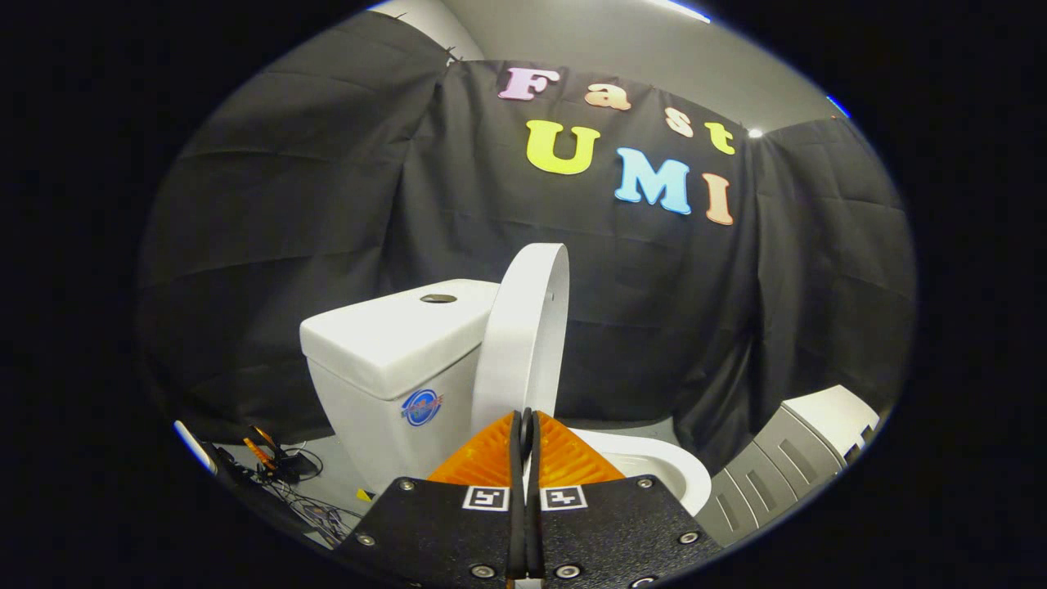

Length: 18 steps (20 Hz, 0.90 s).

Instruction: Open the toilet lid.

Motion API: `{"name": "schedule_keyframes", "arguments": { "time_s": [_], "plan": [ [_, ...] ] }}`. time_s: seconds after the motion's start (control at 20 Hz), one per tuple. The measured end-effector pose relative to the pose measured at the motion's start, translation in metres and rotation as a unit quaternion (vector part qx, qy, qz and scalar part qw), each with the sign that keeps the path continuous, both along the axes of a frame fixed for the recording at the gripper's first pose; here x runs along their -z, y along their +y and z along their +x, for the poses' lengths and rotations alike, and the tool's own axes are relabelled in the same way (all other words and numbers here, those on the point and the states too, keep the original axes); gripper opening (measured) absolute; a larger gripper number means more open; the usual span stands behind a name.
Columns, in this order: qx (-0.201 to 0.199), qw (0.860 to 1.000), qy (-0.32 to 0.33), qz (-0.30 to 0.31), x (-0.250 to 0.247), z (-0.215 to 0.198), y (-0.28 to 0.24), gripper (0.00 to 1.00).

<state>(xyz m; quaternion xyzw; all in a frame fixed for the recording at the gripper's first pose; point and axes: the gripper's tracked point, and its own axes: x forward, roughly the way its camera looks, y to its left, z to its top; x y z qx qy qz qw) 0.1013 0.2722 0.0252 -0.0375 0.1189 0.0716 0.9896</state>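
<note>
1. We took the toilet tank as our landmark; everything below was placed relative to it.
2. The toilet lid stood raised, close to upright, seen nearly edge-on, right beside the tank on its bowl side. Whether it touched the tank's front we could not tell.
3. The gripper sat in front of the tank and just below the lid's lower end. Its two fingers were pressed together tip to tip, with only a thin seam between them.
4. We saw nothing pinched between the fingers; the lid rose just beyond the tips, and contact with it was not clear.
5. The bowl rim curved out from the tank's base on the side away from the tank, partly hidden behind the fingers.
6. A round flush button sat on top of the tank's cover.
7. A round blue sticker was on the tank's side wall, low down, near the lid's edge.
8. Loose cables lay on the floor on the far side of the tank from the bowl.
9. A grey ribbed unit stood well apart from the tank, past the bowl.
10. Black cloth hung behind the tank.
</note>
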Motion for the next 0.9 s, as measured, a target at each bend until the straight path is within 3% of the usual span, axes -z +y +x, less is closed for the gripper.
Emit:
{"name": "schedule_keyframes", "arguments": {
  "time_s": [0.4,0.7,0.9],
  "plan": [
    [-0.026,1.0,0.002,-0.012,-0.004,0.005,0.03,0.0],
    [-0.03,0.996,-0.005,-0.082,-0.008,0.003,0.025,0.0],
    [-0.065,0.995,0.005,-0.08,-0.008,0.006,0.02,0.06]
  ]
}}
